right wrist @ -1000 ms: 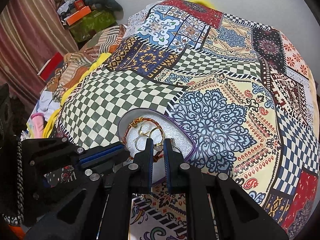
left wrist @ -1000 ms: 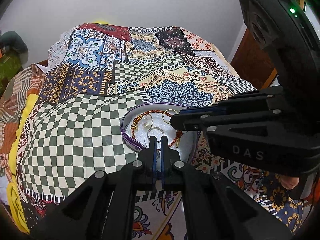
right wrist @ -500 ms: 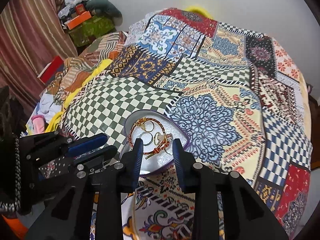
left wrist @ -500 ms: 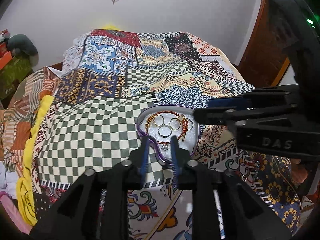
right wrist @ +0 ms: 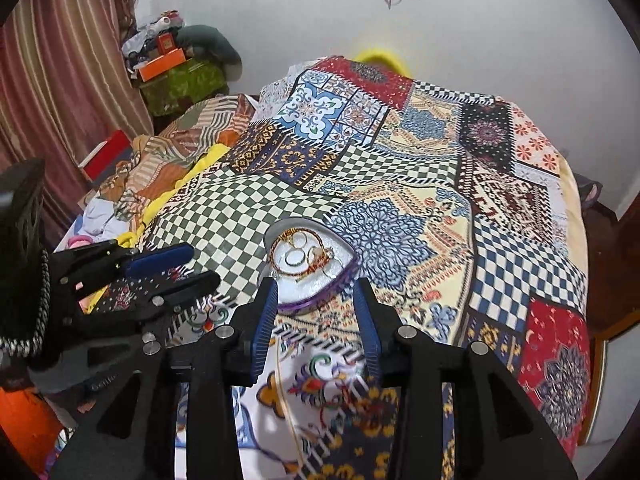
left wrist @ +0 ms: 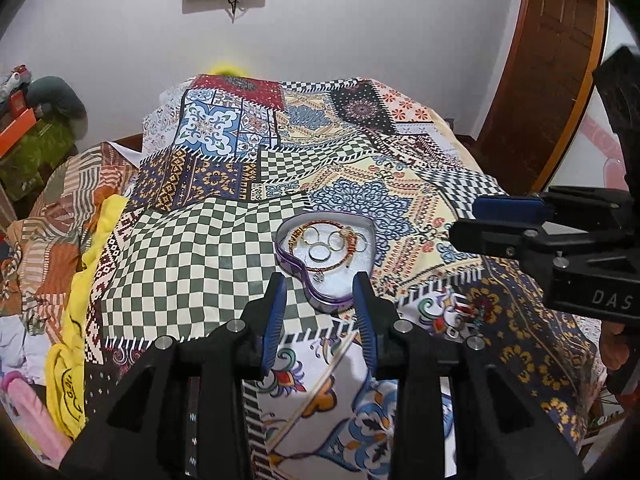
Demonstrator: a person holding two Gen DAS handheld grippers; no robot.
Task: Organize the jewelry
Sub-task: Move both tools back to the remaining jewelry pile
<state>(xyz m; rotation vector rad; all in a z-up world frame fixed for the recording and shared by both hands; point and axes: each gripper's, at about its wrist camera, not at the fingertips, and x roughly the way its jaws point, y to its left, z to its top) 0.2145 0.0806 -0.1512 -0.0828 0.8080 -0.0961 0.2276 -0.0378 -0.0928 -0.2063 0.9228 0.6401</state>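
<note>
Seemingly open bedspread (left wrist: 192,264) around tray (left wrist: 285,258)

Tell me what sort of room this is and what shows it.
Most likely a bedroom in a home. A bed under a patchwork bedspread fills the view, loose clothes are piled along its side by a striped curtain, and a heart-shaped jewelry tray sits on the bedspread.

The tray (left wrist: 289,258) sits on the bed (left wrist: 192,248) (mid-quilt), with bangle (left wrist: 340,264) and rings (left wrist: 320,253) inside it.
</note>
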